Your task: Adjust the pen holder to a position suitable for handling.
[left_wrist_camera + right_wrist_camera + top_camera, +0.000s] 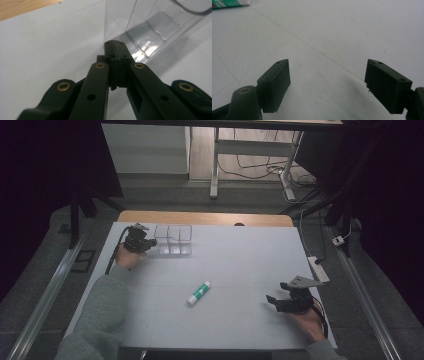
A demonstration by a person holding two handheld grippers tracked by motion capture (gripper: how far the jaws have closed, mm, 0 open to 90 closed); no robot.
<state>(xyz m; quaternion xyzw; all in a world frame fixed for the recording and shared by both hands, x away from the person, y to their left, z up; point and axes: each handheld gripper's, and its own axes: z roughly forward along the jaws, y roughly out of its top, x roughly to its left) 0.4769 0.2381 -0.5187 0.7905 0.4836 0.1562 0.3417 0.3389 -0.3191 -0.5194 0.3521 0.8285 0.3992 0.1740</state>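
A clear plastic box (173, 240) with inner compartments stands near the far left corner of the white table (240, 260). The left gripper (148, 243) is at the box's left wall, its fingers (115, 53) pressed together; the left gripper view shows their tips right at the corner of the transparent wall, and whether a thin edge of it sits between them is hard to tell. A white glue stick (199, 293) with a green label lies alone toward the middle of the near half of the table, well apart from both grippers and the box, with bare surface around it. The right gripper (273, 301) rests near the near right corner, its blocky black fingers (274, 85) spread wide over bare table. In the right gripper view the glue stick (229, 3) is cut off at the upper left edge. Beyond the far edge, a wooden strip (205, 218) shows, then a dim floor with cables (260, 170).
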